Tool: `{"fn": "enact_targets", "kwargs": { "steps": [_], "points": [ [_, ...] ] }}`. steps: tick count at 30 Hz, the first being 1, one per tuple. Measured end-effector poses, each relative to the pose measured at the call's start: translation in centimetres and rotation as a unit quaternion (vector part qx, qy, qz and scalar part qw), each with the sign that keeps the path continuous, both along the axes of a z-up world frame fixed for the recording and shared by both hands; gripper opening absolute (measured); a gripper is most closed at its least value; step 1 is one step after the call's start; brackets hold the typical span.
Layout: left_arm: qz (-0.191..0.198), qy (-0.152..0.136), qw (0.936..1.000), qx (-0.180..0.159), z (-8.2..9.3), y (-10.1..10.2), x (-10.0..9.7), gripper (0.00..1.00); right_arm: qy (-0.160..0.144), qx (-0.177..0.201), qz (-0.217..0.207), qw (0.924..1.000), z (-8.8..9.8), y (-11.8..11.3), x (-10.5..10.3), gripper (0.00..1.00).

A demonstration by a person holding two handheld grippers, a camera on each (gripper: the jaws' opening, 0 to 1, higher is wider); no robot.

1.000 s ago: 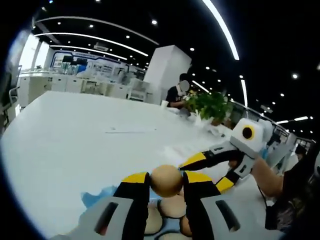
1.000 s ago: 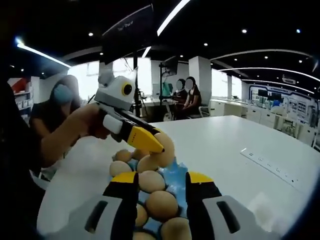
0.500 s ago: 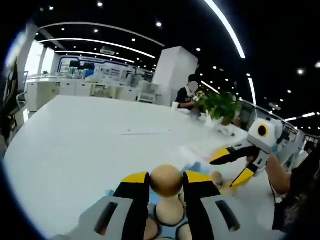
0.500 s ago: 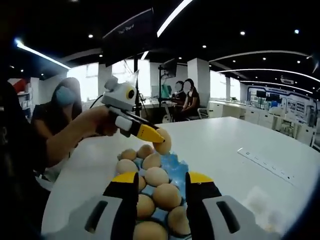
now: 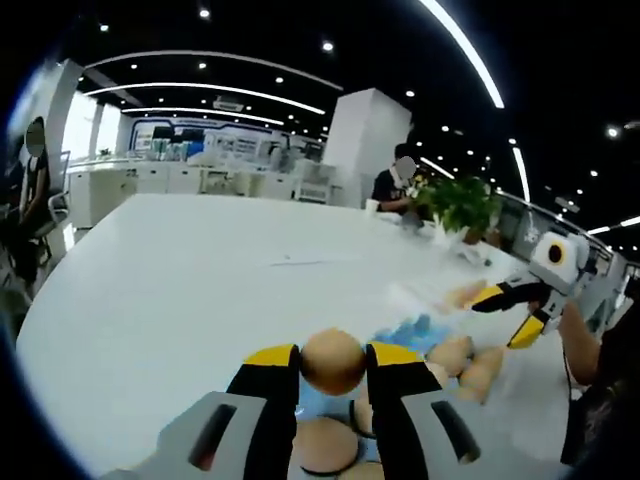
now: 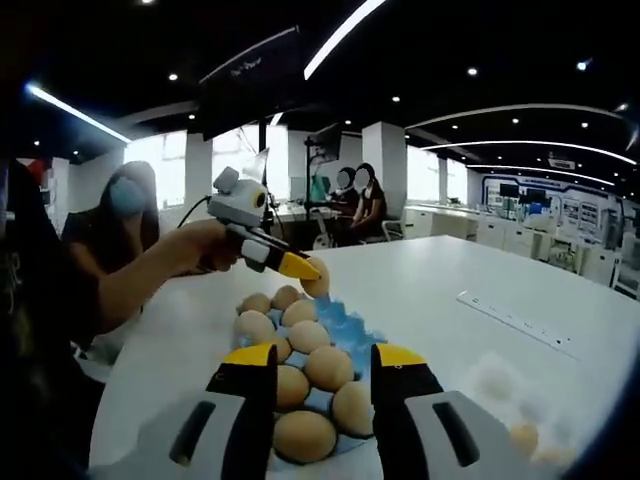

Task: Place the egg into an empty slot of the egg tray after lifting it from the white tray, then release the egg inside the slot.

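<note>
Carry step: left gripper (image 5: 333,362) grasps 1 egg (image 5: 333,360) at lower centre, needing lowering into egg tray (image 6: 352,330); right gripper (image 6: 325,365) released

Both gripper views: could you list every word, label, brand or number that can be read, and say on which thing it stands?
There is no text that can be read in either view.
Brown eggs in the blue egg tray: no stamp or print shows.
Yellow-tipped left gripper and right gripper: no lettering shows.
Far wall displays: too small and blurred to read.
</note>
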State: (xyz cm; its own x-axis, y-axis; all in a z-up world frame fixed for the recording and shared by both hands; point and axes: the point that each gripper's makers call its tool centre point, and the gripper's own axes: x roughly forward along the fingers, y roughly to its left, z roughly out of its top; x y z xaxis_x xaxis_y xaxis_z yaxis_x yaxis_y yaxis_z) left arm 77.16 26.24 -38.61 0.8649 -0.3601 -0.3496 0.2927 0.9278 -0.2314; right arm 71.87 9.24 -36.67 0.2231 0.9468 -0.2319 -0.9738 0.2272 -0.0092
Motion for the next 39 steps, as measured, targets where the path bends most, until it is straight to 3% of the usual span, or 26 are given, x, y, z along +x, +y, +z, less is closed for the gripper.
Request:
{"fn": "enact_targets", "kwargs": {
  "steps": [23, 29, 32, 39],
  "points": [
    [0.017, 0.027, 0.9963, 0.08, -2.4, 0.6, -0.3, 0.27, 0.004, 0.02, -0.035, 0.9992, 0.5, -3.9, -0.4, 0.39],
    [0.016, 0.032, 0.9956, 0.086, -3.0, 0.6, -0.2, 0.26, 0.008, 0.02, -0.042, 0.9989, 0.1, -4.4, 0.0, 0.39],
    [0.024, 0.013, 0.9976, 0.063, -2.1, 1.0, 0.3, 0.24, 0.011, 0.02, -0.046, 0.9987, -0.3, -4.6, -0.1, 0.39],
    [0.029, 0.011, 0.9977, 0.061, -2.1, 0.8, 0.3, 0.25, 0.01, 0.017, -0.057, 0.9982, -0.4, -5.7, 0.3, 0.39]
  ]
}}
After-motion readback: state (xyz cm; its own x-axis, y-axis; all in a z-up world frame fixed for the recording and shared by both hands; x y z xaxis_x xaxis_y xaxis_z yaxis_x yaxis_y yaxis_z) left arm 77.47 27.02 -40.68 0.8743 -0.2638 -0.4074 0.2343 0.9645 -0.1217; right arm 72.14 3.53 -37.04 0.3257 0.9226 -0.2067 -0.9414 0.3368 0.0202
